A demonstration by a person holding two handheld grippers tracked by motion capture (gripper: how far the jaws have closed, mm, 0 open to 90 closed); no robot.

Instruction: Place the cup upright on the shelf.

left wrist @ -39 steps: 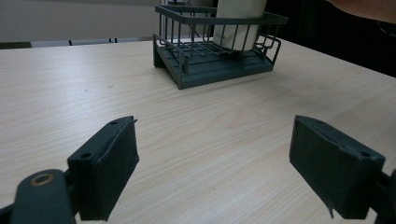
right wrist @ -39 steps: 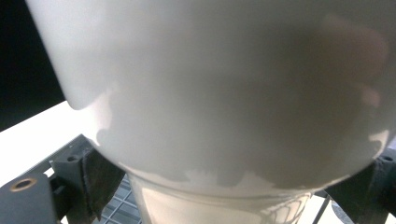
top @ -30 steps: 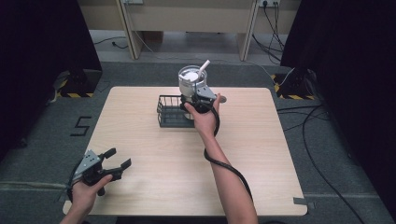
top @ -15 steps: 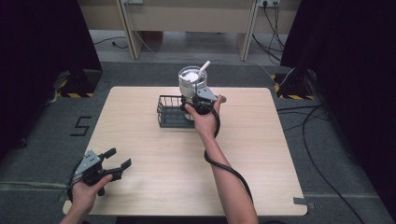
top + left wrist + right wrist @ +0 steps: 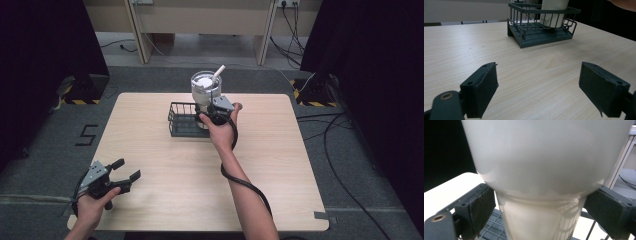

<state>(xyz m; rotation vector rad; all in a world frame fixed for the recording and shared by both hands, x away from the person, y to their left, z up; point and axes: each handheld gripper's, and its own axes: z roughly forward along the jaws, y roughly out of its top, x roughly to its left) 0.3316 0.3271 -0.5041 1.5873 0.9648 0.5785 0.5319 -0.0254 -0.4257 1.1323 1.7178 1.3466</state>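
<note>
right gripper [image 5: 214,111]: I have it clamped on the pale lidded tumbler with white straw [image 5: 205,89] | tumbler's foot sits in the dark wire basket [image 5: 181,120] just beneath my jaws | left gripper [image 5: 119,176]: released, idle, well apart | judged: placing nearly done, letting go left

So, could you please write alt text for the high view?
The right claw grips a white cup with a straw standing in a black wire basket on a wooden table. The left claw hovers open near the table's front left corner.

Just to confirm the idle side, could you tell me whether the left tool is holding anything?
No, the left tool stands wide open, with bare table between its jaws.
</note>
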